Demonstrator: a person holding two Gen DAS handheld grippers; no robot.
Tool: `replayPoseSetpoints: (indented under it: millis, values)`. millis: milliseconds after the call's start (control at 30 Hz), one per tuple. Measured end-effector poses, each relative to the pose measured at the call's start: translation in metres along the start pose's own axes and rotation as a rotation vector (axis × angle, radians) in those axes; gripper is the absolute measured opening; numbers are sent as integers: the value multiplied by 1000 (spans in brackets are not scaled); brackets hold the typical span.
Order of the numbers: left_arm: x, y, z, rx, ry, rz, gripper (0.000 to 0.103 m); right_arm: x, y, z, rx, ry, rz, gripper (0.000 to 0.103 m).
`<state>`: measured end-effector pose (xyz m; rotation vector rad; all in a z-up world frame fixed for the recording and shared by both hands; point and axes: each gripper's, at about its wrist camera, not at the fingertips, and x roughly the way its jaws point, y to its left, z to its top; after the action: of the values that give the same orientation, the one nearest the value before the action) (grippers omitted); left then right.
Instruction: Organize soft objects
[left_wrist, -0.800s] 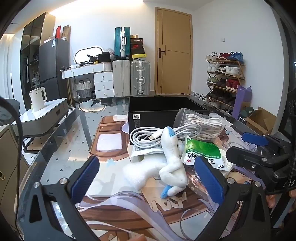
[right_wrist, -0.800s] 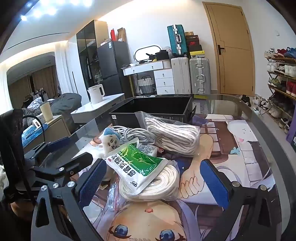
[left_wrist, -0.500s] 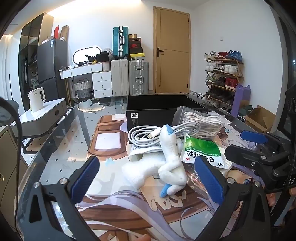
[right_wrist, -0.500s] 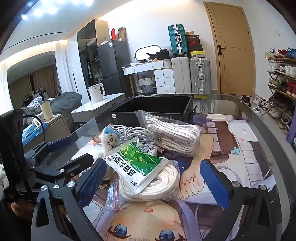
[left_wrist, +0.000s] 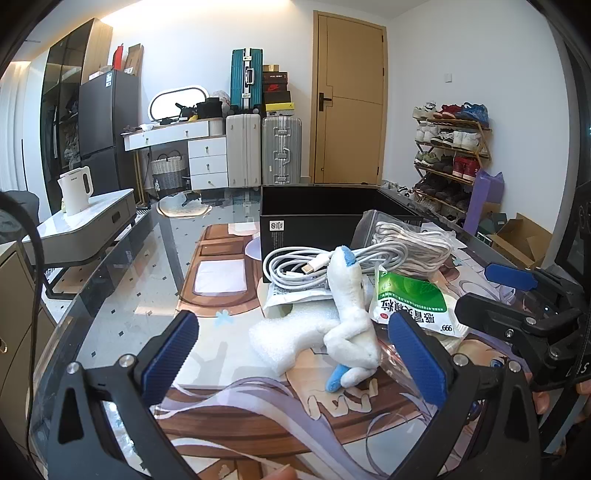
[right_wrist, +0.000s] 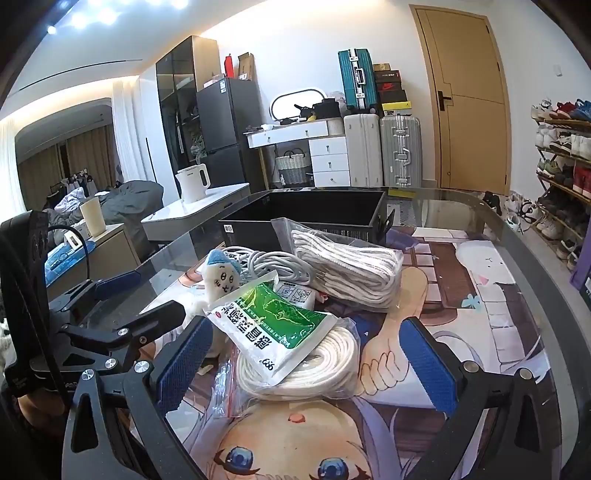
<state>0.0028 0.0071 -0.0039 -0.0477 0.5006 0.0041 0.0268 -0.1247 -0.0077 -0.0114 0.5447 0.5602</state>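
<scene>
Soft pile: a white plush toy (left_wrist: 351, 325) with blue tips lies on the printed mat (left_wrist: 221, 354), at the centre of the left wrist view; a foam sheet (left_wrist: 288, 332) sits against it at 9 o'clock.
Around the plush: a coiled white cable (left_wrist: 314, 264) at 12 o'clock, a green-and-white packet (left_wrist: 410, 304) at 2 o'clock, a bag of white cords (left_wrist: 413, 243) further out at 1 o'clock.
Right view pile: the green-and-white packet (right_wrist: 273, 325) rests on a bagged rope coil (right_wrist: 306, 373); the bag of white cords (right_wrist: 351, 269) lies at 12 o'clock of it.
Black box (left_wrist: 325, 218): open-topped, behind the pile, touching the cable.
Left gripper (left_wrist: 295, 358): jaws spread wide, holding nothing; the plush lies ahead, nearer the right pad.
Right gripper (right_wrist: 306, 358): jaws spread wide, empty; the rope coil lies between the pads, apart from both.
Open room: bare mat and glass table (left_wrist: 122, 295) at 9 o'clock of the plush; bare mat at 3 o'clock of the rope coil.
In the way: each gripper stands just beside the other, crowding the pile's sides.
Hard to tell: the plush's underside and the packet's lower edge are hidden; the box's floor cannot be seen.
</scene>
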Motion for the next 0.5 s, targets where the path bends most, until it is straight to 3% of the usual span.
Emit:
replayPoseSetpoints:
  millis: [500]
  values:
    - [4,-2,0,3,13,0,103,1,0,-1,-8,4,2,102]
